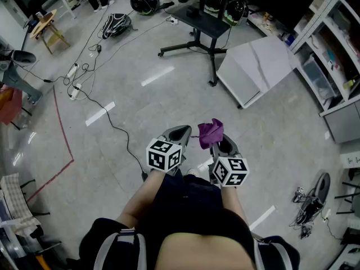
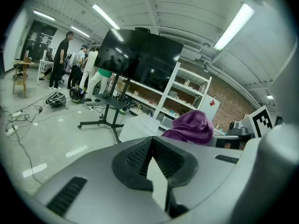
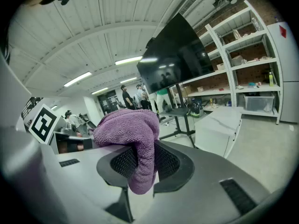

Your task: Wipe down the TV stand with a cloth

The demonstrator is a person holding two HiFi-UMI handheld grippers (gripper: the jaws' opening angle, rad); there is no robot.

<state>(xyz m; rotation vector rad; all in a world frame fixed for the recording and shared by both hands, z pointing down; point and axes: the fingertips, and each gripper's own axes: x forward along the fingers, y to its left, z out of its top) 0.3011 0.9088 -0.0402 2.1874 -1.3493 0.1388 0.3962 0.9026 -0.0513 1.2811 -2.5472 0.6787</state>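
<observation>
Purple cloth (image 1: 211, 131) is clenched in the right tongs (image 1: 219, 142); the left tongs (image 1: 179, 134) are clenched on nothing. Both hover over grey floor (image 1: 169, 97), black TV stand (image 1: 203, 31) far ahead, shelves (image 1: 332, 55) right.

Purple cloth (image 3: 133, 139), grey left gripper (image 2: 150, 143) and right gripper (image 3: 140, 158) with black-and-white marker cubes (image 1: 165, 154), pale grey floor (image 1: 169, 94)
</observation>
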